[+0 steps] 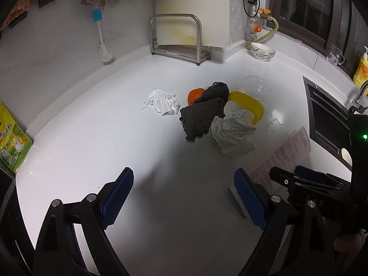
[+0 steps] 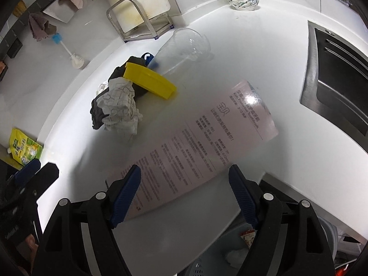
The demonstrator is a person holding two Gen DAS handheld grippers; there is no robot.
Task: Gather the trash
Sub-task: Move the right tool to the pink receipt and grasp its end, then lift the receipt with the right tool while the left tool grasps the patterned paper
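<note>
Trash lies mid-counter: a crumpled white paper (image 1: pixel 163 101), an orange peel (image 1: pixel 195 94), a dark cloth (image 1: pixel 202 112), a crumpled checked paper (image 1: pixel 232 134) (image 2: pixel 120 108), a yellow lid (image 1: pixel 248 105) (image 2: pixel 149 81) and a clear plastic cup (image 1: pixel 256 87) (image 2: pixel 181 50) on its side. A flat pink printed package (image 2: pixel 207 138) (image 1: pixel 285 151) lies nearer. My right gripper (image 2: pixel 184 184) (image 1: pixel 292 172) is open over its near end; the pads do not visibly press it. My left gripper (image 1: pixel 184 184) hangs open above bare counter, short of the pile, holding nothing.
A sink (image 2: pixel 340 87) is sunk into the counter on the right. At the back are a patterned bowl (image 2: pixel 242 1), a metal rack (image 1: pixel 177 39) and a bottle brush (image 1: pixel 103 46). A green pouch (image 1: pixel 13 138) sits far left. A bin (image 2: pixel 220 253) stands below the counter edge.
</note>
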